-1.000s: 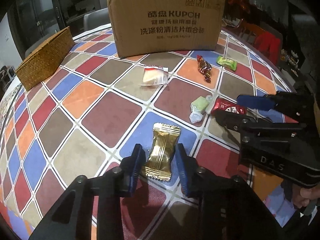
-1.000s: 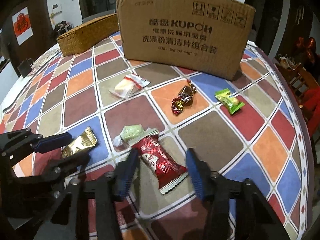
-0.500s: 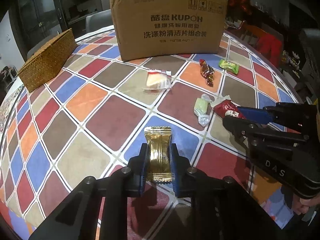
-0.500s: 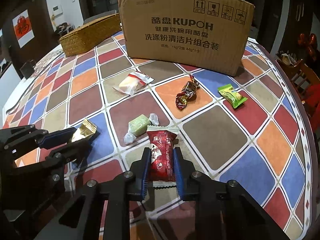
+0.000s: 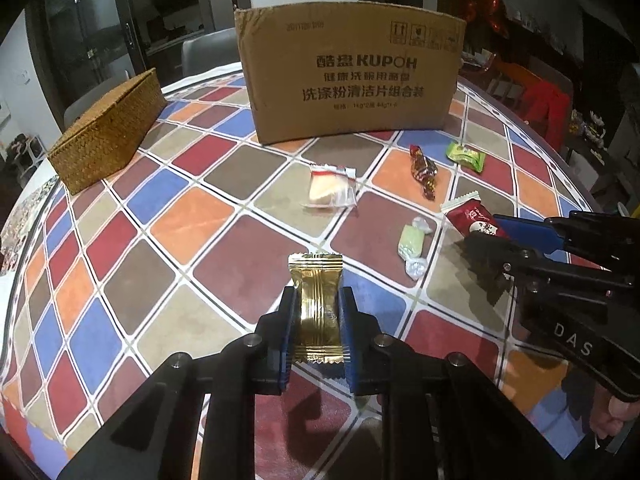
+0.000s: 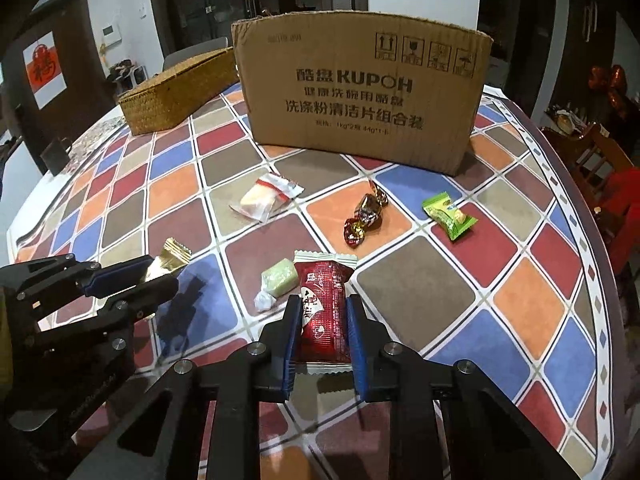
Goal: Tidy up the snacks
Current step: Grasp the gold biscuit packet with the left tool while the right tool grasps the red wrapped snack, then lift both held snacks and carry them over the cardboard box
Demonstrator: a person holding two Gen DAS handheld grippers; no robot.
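Note:
My left gripper (image 5: 318, 300) is shut on a gold foil snack packet (image 5: 318, 304) and holds it just above the table; it also shows in the right wrist view (image 6: 170, 256). My right gripper (image 6: 324, 312) is shut on a red snack packet (image 6: 324, 308), which also shows in the left wrist view (image 5: 472, 218). On the table lie a pale green candy (image 6: 278, 280), a clear-wrapped white snack (image 6: 266, 198), a brown twisted candy (image 6: 366, 214) and a green packet (image 6: 450, 216).
A large cardboard box (image 6: 360, 88) stands at the back of the checkered tablecloth (image 6: 424, 288). A woven basket (image 6: 176, 92) sits at the back left. The table edge curves along the right, with a wooden chair (image 6: 600, 168) beyond it.
Both grippers closed from open onto their packets, the left on the gold one, the right on the red one, and have lifted them slightly off the table.

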